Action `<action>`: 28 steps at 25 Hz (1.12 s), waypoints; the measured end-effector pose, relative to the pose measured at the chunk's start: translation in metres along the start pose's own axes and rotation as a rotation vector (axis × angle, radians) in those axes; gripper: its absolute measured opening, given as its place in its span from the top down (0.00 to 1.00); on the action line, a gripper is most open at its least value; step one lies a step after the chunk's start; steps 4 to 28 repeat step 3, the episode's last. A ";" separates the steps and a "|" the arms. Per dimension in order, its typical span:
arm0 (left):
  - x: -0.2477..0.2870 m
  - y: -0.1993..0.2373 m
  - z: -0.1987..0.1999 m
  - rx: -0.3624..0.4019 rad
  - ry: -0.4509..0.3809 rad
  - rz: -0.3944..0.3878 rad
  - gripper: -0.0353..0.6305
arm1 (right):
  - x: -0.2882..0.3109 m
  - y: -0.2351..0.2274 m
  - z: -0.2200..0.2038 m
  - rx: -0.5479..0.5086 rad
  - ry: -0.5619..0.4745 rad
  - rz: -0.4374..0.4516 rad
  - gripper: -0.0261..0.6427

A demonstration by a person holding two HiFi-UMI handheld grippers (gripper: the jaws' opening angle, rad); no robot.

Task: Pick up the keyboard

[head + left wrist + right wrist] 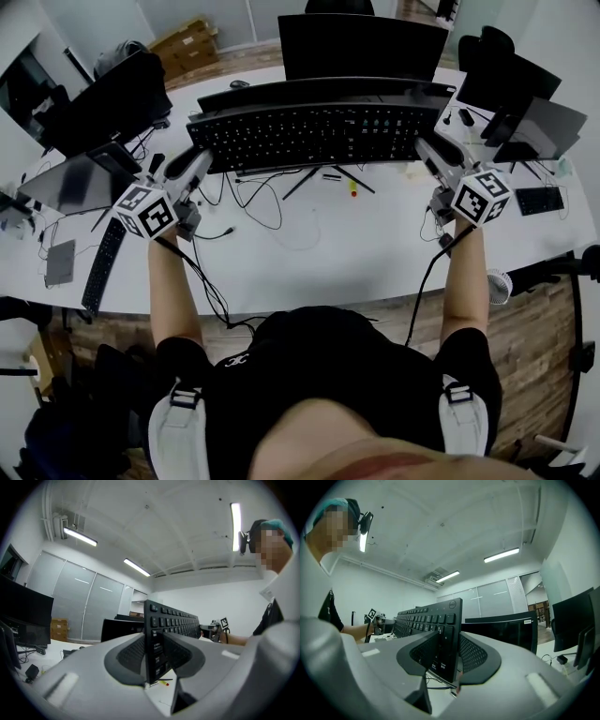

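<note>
While my left tongs [152, 653] clamp the left short end of the keyboard [171, 620], my right tongs [443, 656] clamp the other end. Each pair sits partly closed, one pad on the key face and one on the back. In both gripper views the board stands edge-on between the pads, which press flat against it.

From the head view the keyboard [309, 131] hangs between the two tongs, clear of the white counter [319, 253]. Its keys are tipped up towards me, and it sits just in front of a dark monitor [361, 42].

I judge it to be a light, stiff plastic slab. It is long enough that holding both ends keeps it level, where one end alone would let it swing. The casing looks smooth, so a slack pinch could let it slide. The keys under my pads will give a little, which makes the plain border a firmer place to hold.

Several cords [281, 187] lie on the counter below. I cannot tell whether one is the keyboard's own, and if so it may tug as I lift.
</note>
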State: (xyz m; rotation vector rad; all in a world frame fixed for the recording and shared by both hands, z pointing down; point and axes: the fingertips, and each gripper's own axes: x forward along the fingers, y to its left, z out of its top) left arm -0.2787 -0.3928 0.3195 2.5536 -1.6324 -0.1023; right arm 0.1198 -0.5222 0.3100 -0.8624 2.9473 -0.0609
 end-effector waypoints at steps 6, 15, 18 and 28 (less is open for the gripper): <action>0.003 -0.003 -0.003 -0.002 0.010 -0.008 0.69 | -0.003 -0.003 -0.006 0.010 0.007 -0.005 0.77; 0.003 -0.003 -0.003 -0.002 0.010 -0.008 0.69 | -0.003 -0.003 -0.006 0.010 0.007 -0.005 0.77; 0.003 -0.003 -0.003 -0.002 0.010 -0.008 0.69 | -0.003 -0.003 -0.006 0.010 0.007 -0.005 0.77; 0.003 -0.003 -0.003 -0.002 0.010 -0.008 0.69 | -0.003 -0.003 -0.006 0.010 0.007 -0.005 0.77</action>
